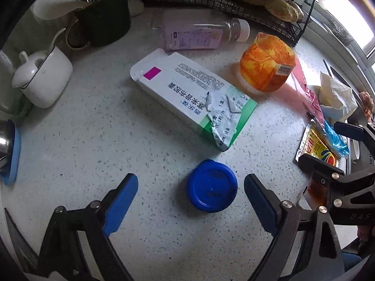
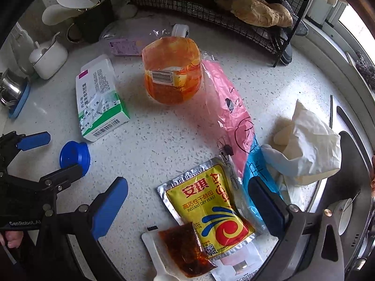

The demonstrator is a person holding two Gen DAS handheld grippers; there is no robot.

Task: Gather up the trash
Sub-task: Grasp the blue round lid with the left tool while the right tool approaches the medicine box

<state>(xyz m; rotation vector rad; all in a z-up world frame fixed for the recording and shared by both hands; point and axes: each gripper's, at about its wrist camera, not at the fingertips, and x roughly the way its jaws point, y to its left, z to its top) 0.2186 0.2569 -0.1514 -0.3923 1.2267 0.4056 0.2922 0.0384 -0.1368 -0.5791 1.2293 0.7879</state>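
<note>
On the speckled counter a round blue lid (image 1: 212, 185) lies flat between the fingers of my left gripper (image 1: 189, 183), which stands open and does not touch it. Beyond it are a white-and-green medicine box (image 1: 192, 96), an orange wrapper cup (image 1: 267, 65) and a lying plastic bottle (image 1: 199, 32). My right gripper (image 2: 187, 185) is open over a yellow yeast packet (image 2: 211, 213) and a red sauce sachet (image 2: 185, 248). A pink plastic bag (image 2: 227, 107) and crumpled tissue (image 2: 307, 145) lie to the right. The left gripper (image 2: 56, 155) straddles the blue lid (image 2: 75, 157).
A white lidded pot (image 1: 44, 75) and a dark utensil holder (image 1: 105, 16) stand at the back left. A black wire rack (image 2: 234, 21) holding ginger (image 2: 257, 11) runs along the back. The stove edge (image 2: 351, 164) is at the right, a blue coaster (image 1: 14, 154) at the left.
</note>
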